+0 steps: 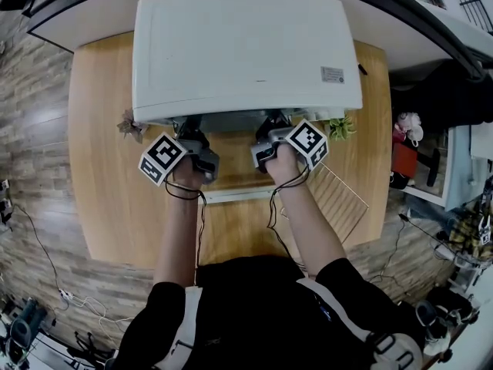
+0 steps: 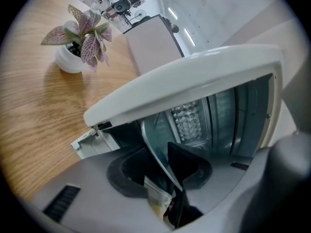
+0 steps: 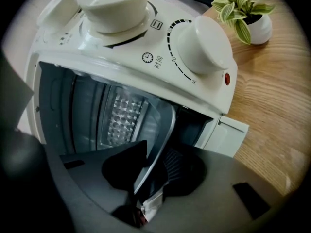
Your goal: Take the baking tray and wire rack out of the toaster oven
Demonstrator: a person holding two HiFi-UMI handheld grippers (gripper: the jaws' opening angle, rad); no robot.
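Note:
The white toaster oven [image 1: 239, 48] stands on the wooden table with its door [image 1: 231, 195] folded down toward me. Both grippers reach into its mouth side by side. In the left gripper view the thin metal rim of the baking tray [image 2: 156, 152] runs between the black pads, and my left gripper [image 2: 167, 165] is shut on it. The right gripper [image 3: 150, 168] pinches the same tray's rim [image 3: 163, 127] at its other side. From the head view the left gripper [image 1: 202, 143] and right gripper [image 1: 269, 141] have their tips hidden under the oven's top. The wire rack [image 1: 339, 199] lies on the table at the right.
A small potted plant stands at each front corner of the oven, one on the left [image 2: 82, 38] and one on the right [image 3: 245, 13]. The oven's knobs [image 3: 204, 45] sit just above the right gripper. The wooden table [image 1: 108, 206] ends close behind my arms.

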